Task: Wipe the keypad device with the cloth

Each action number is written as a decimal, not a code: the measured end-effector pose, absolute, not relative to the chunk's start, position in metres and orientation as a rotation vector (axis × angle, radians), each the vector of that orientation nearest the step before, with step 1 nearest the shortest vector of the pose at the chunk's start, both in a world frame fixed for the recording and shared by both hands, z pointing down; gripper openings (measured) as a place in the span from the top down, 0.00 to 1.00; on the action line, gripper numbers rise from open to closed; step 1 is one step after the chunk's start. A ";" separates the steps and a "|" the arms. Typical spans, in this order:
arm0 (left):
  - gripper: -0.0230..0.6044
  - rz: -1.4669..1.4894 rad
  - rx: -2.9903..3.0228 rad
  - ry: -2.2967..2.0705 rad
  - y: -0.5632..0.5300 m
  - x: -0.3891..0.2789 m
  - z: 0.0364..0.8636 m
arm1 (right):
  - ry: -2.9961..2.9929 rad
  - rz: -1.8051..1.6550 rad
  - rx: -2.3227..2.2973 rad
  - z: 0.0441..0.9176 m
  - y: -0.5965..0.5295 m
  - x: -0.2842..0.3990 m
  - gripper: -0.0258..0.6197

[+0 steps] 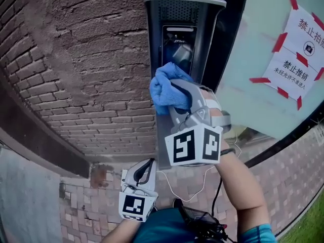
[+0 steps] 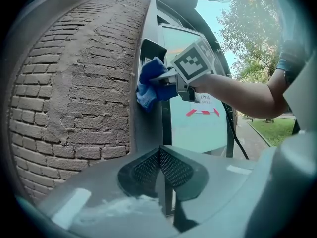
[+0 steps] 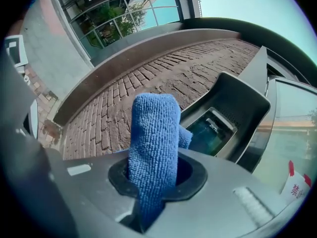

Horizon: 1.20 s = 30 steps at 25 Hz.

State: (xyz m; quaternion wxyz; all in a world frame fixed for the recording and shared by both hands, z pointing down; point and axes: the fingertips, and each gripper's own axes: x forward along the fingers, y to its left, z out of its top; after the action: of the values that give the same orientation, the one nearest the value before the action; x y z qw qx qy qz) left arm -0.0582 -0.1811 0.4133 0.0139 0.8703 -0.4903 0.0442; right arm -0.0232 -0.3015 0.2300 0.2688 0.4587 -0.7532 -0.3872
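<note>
- Brick wall (image 1: 91,59): red-brown, to the left of the device.
- Glass panel (image 1: 253,49): to the right of the device, bearing a paper notice (image 1: 301,49) fixed with red tape.
- Keypad device (image 1: 185,4): dark hooded housing mounted upright between wall and glass, with a dark screen in its recess.
- Right gripper (image 1: 172,92): raised to the device, jaws pinching the cloth.
- Left gripper (image 1: 143,173): low, well below the device, jaws pressed together with nothing between them.
- Blue microfibre cloth (image 1: 164,87): folded, at the housing's lower left, apparently touching it.

Brick wall (image 1: 76,59), taped paper notice (image 1: 299,49) on glass (image 1: 253,39), brick paving (image 1: 86,206)
</note>
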 end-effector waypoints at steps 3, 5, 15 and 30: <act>0.98 0.138 2.716 -1.516 -0.180 -0.054 0.415 | -2.051 -1.045 1.239 0.224 -0.299 -0.019 0.88; 0.98 0.144 2.718 -1.509 -0.178 -0.052 0.417 | -2.078 -1.059 1.262 0.209 -0.294 -0.017 0.88; 0.98 0.136 2.725 -1.511 -0.179 -0.051 0.413 | -2.130 -1.223 1.541 0.089 -0.285 0.015 0.88; 0.98 0.152 2.732 -1.481 -0.187 -0.046 0.417 | -2.135 -0.991 1.478 0.174 -0.309 0.023 0.88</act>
State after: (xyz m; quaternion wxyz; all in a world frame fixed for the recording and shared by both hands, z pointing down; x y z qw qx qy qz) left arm -0.0459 -0.1873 0.4173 0.0150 0.8780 -0.4760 0.0490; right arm 0.0230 -0.3088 0.1744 0.1803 0.5231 -0.7556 -0.3506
